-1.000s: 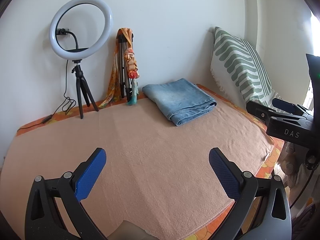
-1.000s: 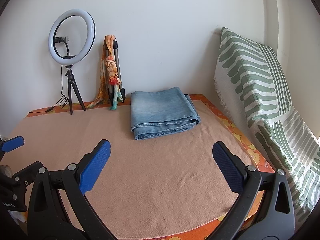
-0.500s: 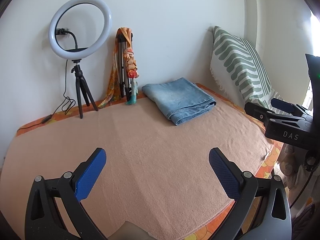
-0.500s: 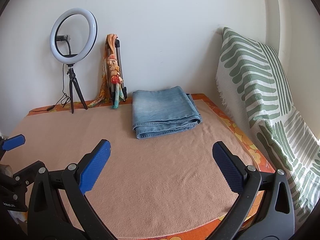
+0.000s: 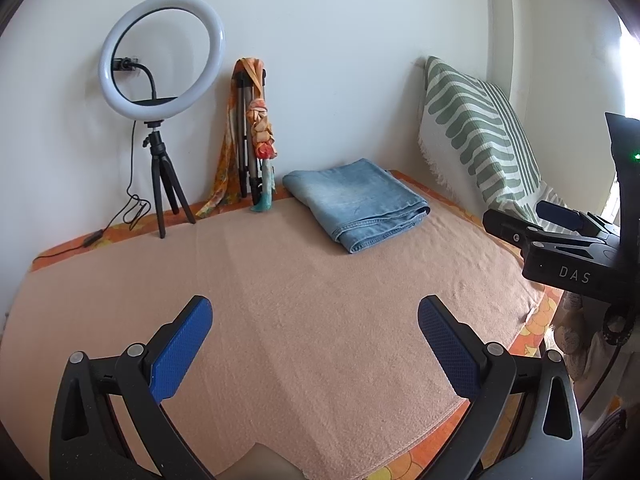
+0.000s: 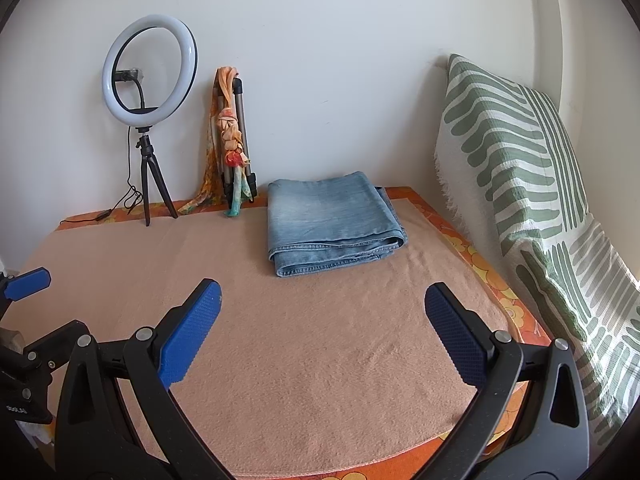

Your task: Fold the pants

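Note:
Folded blue denim pants [image 5: 358, 204] [image 6: 334, 222] lie in a neat stack at the far right of a peach blanket [image 5: 304, 304] [image 6: 320, 344]. My left gripper [image 5: 314, 318] hovers open over the blanket's near part, well short of the pants, its blue pads holding nothing. My right gripper [image 6: 322, 304] is open too, nearer the pants but apart from them. The right gripper's body [image 5: 560, 248] shows at the right edge of the left wrist view. One blue fingertip of the left gripper [image 6: 28, 284] shows at the left edge of the right wrist view.
A ring light on a small tripod [image 5: 160, 92] [image 6: 148, 80] stands at the back left by the wall. A folded tripod draped with an orange scarf [image 5: 252, 136] [image 6: 230, 140] leans beside it. A green-striped cushion [image 5: 476, 132] [image 6: 532, 200] lines the right side.
Both grippers stay open and barely shift. The right wrist view has drifted slightly, so the pants sit a little further right and lower in it.

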The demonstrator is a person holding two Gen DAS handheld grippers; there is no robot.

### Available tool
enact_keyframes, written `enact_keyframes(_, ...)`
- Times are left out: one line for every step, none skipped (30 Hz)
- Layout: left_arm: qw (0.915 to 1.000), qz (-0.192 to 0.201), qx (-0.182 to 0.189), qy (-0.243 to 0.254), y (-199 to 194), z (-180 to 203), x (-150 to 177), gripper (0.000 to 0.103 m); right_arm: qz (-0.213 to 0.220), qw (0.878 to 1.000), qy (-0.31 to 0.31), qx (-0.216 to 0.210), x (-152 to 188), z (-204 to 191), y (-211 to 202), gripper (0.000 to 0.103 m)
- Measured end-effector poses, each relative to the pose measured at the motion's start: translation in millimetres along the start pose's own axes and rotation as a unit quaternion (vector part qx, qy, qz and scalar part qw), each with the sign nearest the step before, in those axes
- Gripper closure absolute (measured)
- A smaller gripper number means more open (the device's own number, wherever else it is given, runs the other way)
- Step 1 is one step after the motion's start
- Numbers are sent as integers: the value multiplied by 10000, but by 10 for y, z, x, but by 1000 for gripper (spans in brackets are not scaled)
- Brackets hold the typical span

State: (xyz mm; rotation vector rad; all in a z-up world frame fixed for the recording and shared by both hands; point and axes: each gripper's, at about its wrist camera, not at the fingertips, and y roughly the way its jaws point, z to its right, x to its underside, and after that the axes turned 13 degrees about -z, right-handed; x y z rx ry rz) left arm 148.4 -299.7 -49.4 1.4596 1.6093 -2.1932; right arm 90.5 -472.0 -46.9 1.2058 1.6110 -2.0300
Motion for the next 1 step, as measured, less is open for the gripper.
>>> enact_keyframes(10000, -13, 10, -4, -3, -11, -3, 1, -7, 10000, -8, -21, -10, -5, 13, 0)
